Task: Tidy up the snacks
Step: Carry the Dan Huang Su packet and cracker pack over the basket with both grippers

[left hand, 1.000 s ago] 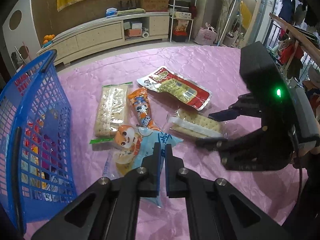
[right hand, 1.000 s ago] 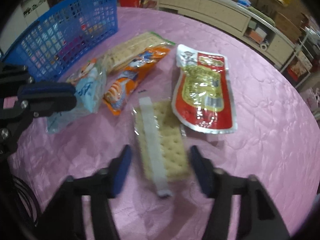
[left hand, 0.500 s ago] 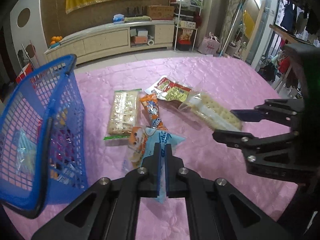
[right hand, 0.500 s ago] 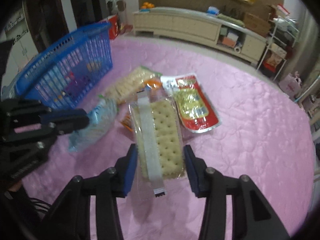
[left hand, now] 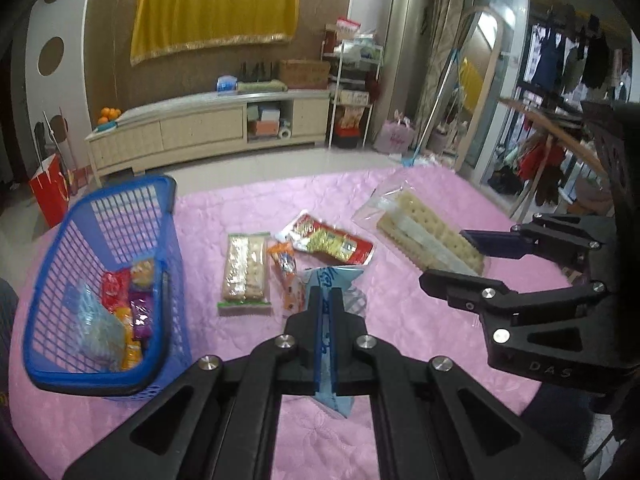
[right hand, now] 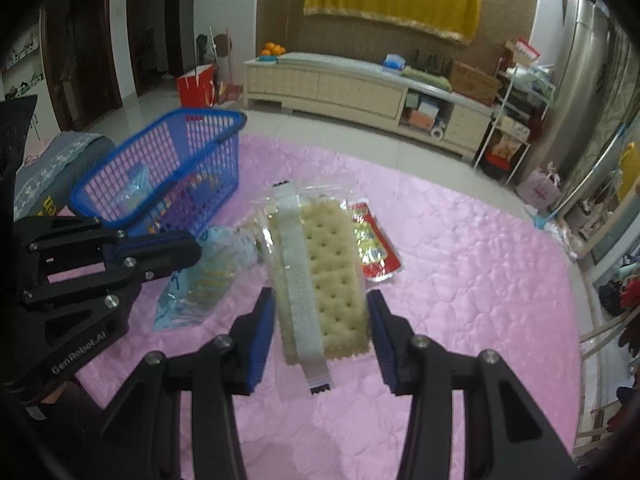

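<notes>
Left tongs (left hand: pixel 326 320): pinched narrow on a light blue snack bag (left hand: pixel 335 280), crinkly plastic, lifted above the desk.
Right tongs (right hand: pixel 322 328): clamped on a cracker packet (right hand: pixel 320 276), clear wrapper, pale dotted squares inside, a white seam strip along it, held in the air.
Basket (left hand: pixel 60 376): blue plastic mesh, at the left on the desk, with several small packets inside.
Desk (left hand: pixel 420 344): covered by a pink quilted cloth.
On the cloth: a long wafer packet (left hand: pixel 245 272), just beside it an orange packet (left hand: pixel 286 276), then a red and yellow pouch (left hand: pixel 332 240), flat and glossy.
Between tongs and basket: the wafer packet.
Behind: a long cream cabinet (left hand: pixel 208 128), a yellow cloth (left hand: pixel 216 12) on the wall.
</notes>
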The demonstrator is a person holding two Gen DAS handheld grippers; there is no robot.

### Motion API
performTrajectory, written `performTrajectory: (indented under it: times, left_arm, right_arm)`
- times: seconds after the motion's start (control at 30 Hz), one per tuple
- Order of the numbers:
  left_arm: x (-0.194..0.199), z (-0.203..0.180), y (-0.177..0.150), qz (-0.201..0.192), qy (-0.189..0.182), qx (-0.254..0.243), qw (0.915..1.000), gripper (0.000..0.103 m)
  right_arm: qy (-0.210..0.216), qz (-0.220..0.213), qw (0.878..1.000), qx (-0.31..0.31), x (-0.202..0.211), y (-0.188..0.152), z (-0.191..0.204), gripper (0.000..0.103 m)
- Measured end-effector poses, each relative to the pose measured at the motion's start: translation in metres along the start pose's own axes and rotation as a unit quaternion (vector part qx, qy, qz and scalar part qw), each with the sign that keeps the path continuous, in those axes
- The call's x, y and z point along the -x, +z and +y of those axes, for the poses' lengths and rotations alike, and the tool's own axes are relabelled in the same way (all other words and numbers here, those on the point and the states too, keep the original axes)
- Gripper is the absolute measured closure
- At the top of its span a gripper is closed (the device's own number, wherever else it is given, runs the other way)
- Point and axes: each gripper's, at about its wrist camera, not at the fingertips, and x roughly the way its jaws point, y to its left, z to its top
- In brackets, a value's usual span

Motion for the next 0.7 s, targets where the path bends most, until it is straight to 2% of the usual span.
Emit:
performTrajectory:
  times: [0.27, 0.57, 0.7]
  left_arm:
    - [0.047, 0.027, 0.013, -0.034, -0.012, 0.009, 0.9993, 0.101]
    - [0.093, 0.073, 0.025, -0.066, 0.011, 0.033, 0.9972, 0.102]
    - [0.107, 0.088, 0.036, -0.084, 0.043, 0.016, 0.9955, 0.102]
  right_arm:
    - [-0.001, -0.034, 0.999, -0.002, 0.023, 0.025, 0.027, 0.053]
    - [0.04, -0.05, 0.998, -0.002, 0.024, 0.05, 0.07, 0.053]
    - [0.056, -0.06, 0.997, 0.003, 0.021, 0.067, 0.088, 0.053]
